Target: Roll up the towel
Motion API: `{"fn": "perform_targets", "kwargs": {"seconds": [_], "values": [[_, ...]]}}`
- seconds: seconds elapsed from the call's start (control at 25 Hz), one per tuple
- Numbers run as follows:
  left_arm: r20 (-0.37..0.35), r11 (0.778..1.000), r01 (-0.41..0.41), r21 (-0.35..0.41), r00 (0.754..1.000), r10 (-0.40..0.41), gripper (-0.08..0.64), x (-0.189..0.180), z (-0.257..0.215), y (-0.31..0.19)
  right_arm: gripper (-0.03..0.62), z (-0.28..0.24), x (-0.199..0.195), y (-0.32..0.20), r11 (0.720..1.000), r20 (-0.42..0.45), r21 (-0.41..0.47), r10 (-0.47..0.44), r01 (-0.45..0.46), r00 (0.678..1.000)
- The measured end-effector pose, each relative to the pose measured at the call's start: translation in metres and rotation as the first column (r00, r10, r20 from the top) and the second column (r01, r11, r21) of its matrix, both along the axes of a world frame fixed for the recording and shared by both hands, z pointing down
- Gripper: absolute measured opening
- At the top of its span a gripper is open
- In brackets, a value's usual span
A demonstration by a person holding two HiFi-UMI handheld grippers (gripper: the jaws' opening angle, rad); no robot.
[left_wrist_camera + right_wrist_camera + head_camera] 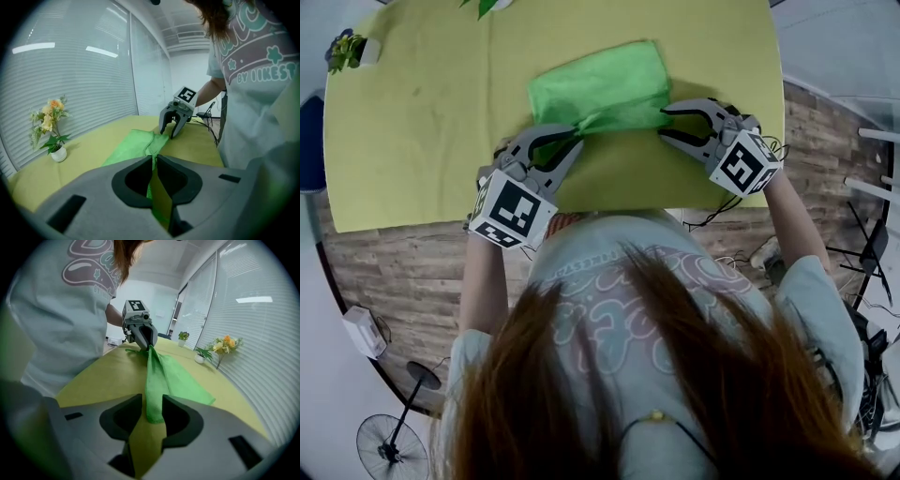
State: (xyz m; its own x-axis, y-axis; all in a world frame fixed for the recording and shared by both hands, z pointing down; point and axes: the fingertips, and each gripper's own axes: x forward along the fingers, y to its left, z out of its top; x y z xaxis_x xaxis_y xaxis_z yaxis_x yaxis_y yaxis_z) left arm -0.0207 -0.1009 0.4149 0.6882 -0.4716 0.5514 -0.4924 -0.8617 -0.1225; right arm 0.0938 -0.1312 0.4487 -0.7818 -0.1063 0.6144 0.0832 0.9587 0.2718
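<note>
An office-like room is indicated — slatted blinds [70, 84], a wood-plank floor [403, 272], a pedestal fan [389, 439] at seven o'clock, potted flowers [347, 49] at ten.

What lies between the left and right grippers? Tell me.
The bunched near edge of the green cloth towel runs from the left gripper to the right gripper, over the yellow table; the head view shows it.

The yellow-green surface [422, 141] has a rounded outline. A bright green towel [600, 84] lies on it slightly right of centre, flat at its far side and bunched into folds along its near edge. A small white pot of flowers [352, 49] stands at the far left corner. A leafy plant [486, 7] shows at the far edge.
</note>
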Motion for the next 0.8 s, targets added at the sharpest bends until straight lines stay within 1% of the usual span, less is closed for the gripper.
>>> {"fn": "perform_targets", "kwargs": {"seconds": [0.04, 0.08, 0.2, 0.24, 0.36, 0.52, 0.68, 0.8], "values": [[-0.009, 1.000, 0.003, -0.005, 1.000, -0.003, 0.037, 0.000, -0.001, -0.001, 0.119, 0.001, -0.002, -0.003, 1.000, -0.001, -0.005, 0.010, -0.010, 1.000], [-0.017, 1.000, 0.005, -0.011, 1.000, -0.005, 0.037, -0.001, -0.002, -0.001, 0.072, 0.002, -0.003, -0.006, 1.000, -0.002, -0.011, 0.021, -0.021, 1.000], [-0.026, 1.000, -0.003, -0.010, 1.000, 0.003, 0.037, -0.001, -0.005, -0.003, 0.045, 0.003, -0.002, -0.010, 1.000, -0.010, -0.004, 0.016, -0.016, 1.000], [-0.024, 1.000, -0.010, -0.006, 1.000, 0.010, 0.037, -0.001, -0.006, -0.003, 0.013, 0.003, -0.001, -0.009, 1.000, -0.016, 0.011, 0.005, -0.005, 1.000], [-0.004, 0.999, -0.034, -0.004, 0.999, 0.034, 0.037, -0.001, -0.004, 0.000, 0.011, 0.000, 0.001, -0.003, 0.999, -0.025, 0.040, -0.019, 0.020, 1.000], [0.022, 0.997, -0.070, -0.026, 0.997, 0.071, 0.037, -0.003, 0.000, 0.012, 0.011, -0.012, 0.005, 0.012, 0.998, -0.025, 0.047, -0.037, 0.039, 0.999], [0.053, 0.988, -0.135, -0.072, 0.989, 0.139, 0.037, 0.001, 0.010, 0.028, 0.011, -0.016, 0.011, 0.029, 0.997, -0.063, 0.027, -0.070, 0.072, 0.996], [0.087, 0.985, -0.153, -0.082, 0.983, 0.160, 0.037, 0.000, 0.017, 0.035, 0.011, -0.017, 0.009, 0.034, 0.996, -0.074, -0.004, -0.084, 0.084, 0.994]]}}
